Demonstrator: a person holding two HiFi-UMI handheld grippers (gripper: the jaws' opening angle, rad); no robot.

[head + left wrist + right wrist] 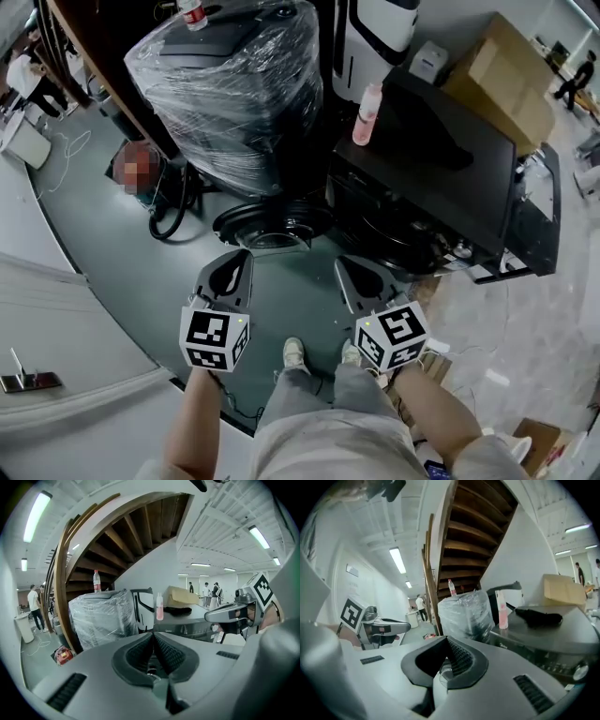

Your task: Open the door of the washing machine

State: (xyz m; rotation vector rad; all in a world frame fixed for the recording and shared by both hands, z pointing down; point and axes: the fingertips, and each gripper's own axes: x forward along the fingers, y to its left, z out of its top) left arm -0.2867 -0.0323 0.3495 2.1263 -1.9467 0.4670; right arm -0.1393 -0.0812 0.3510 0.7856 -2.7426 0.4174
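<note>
A black washing machine (441, 187) stands ahead of me on the right, and its round door (272, 228) appears swung out to the left of its front. My left gripper (236, 255) and right gripper (345, 265) are held up near my body, short of the machine and touching nothing. Both are shut and empty. In the left gripper view the pads of the left gripper (152, 634) meet, with the machine (187, 627) beyond them. The right gripper (446, 640) likewise shows closed pads, with the machine (553, 639) to the right.
A pink bottle (367, 114) and a dark cloth (441, 141) lie on the machine's top. A plastic-wrapped appliance (225, 84) stands to its left under wooden stairs (136, 531). A cardboard box (502, 80) sits behind. Cables (173, 211) lie on the floor, and people stand far off.
</note>
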